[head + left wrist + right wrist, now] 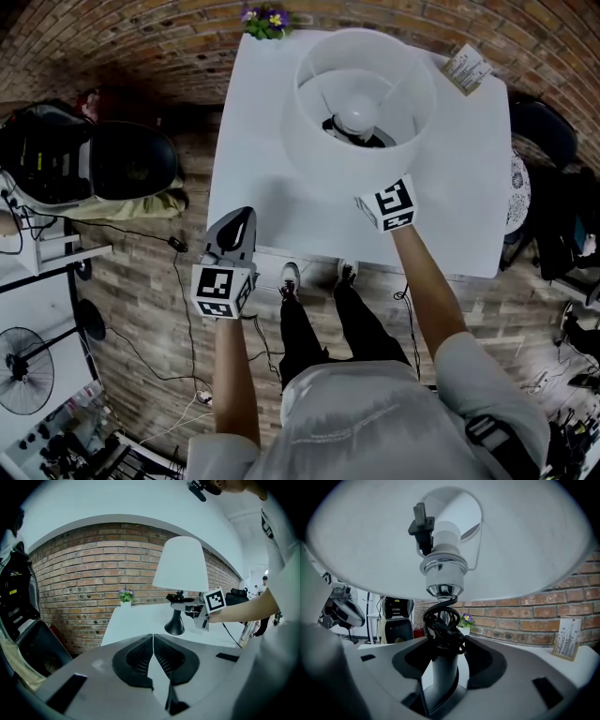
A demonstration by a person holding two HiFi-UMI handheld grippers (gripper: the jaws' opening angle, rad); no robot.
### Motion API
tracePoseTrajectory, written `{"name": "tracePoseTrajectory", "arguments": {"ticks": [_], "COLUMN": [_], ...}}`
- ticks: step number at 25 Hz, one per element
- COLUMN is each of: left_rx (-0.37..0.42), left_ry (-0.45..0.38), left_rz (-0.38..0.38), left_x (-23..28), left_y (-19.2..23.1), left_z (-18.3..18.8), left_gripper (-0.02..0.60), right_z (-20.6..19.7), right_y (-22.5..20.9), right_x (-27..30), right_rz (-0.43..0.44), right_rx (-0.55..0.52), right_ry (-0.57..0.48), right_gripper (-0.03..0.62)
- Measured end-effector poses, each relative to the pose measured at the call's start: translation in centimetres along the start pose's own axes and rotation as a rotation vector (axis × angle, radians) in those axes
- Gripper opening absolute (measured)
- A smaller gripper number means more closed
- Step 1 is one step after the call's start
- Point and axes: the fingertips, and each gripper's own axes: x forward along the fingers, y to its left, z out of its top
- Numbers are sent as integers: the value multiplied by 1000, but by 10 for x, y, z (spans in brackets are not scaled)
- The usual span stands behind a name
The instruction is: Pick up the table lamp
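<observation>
Table lamp (361,103) stands upright on the white desk (272,187), towards the far half, w/ its white shade (525,536) hiding most of the stand in the head view. In the left gripper view the black base (175,628) looks to rest on the desk, i.e. not lifted yet, by my read.

Right gripper (440,665) is reached in under the shade from the near side. Its jaws sit either side of the lamp's stem (440,681) and look closed onto it, low on the stem, just below a bundle of black cord (443,625) wound round it. Stem is vertical and the gripper comes at it level, so the grip is crosswise to the long axis.

Left gripper (153,641) has its jaws pressed together w/ nothing btwn them. It hangs at the near left edge of the desk, well apart from the lamp, which lies ahead and to its right.

So the right arm is the one on the job. Next move is prob. a straight lift. The shade is wide and top-heavy above the grip, so tilt is the risk.

Flower pot (265,19) and a small card (466,67) sit at the far corners, clear of the lamp.
</observation>
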Motion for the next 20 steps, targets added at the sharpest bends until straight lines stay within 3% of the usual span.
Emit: {"name": "tracePoseTrajectory", "arguments": {"ticks": [5, 9, 20], "left_rx": [4, 13, 76], "left_ry": [-7, -19, -100], "left_rz": [9, 1, -99], "left_x": [-9, -37, -32], "left_y": [7, -12, 16], "left_z": [-1, 6, 49], "left_gripper": [15, 15, 15], "right_z": [0, 11, 51], "right_y": [9, 26, 18], "right_x": [-5, -45, -55], "right_rz": [6, 15, -101], "right_rx": [-2, -1, -36], "right_ry": [-3, 12, 29], "right_gripper": [202, 199, 199]}}
